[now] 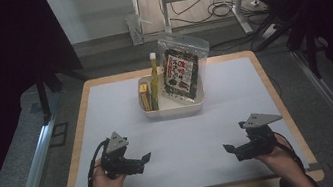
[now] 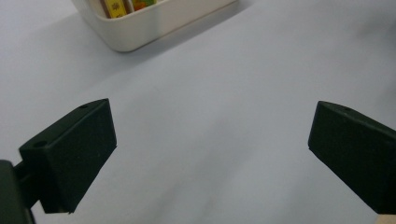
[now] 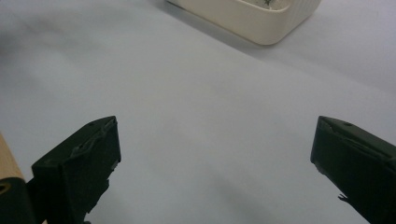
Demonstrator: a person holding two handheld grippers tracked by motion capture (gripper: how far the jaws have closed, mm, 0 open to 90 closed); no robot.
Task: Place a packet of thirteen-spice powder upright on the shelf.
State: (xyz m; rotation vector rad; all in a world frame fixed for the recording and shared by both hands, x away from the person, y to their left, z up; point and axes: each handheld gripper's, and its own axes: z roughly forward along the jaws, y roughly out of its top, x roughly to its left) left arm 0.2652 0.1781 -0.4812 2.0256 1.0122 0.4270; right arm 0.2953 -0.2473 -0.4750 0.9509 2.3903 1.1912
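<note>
Desk: wooden edge, top covered by a pale grey-white sheet reaching almost to the rim on all sides.

Cream tub: rounded rectangular bin, standing on the sheet in the far middle of the desk, well apart from both hands. Its near wall is at the top of the left gripper view, and one corner at the top of the right gripper view.

Contents of the tub, upright and crowded together:
- Seaweed packet: clear bag with dark contents and a red-and-green label, leaning back in the right part of the tub, top well above the rim.
- Yellow bottle: tall, slim, white cap, just left of the packet.
- Yellow box: small, at the left end, touching or nearly touching the bottle; cannot tell which.

Left tongs: held in the person's left hand over the near left of the sheet, pointing inward toward the centre. Jaws spread wide, with bare sheet between them in the left gripper view.

Right tongs: held in the right hand over the near right of the sheet, pointing inward. Jaws spread wide, gripping nothing.

The two tongs face each other, well apart.
</note>
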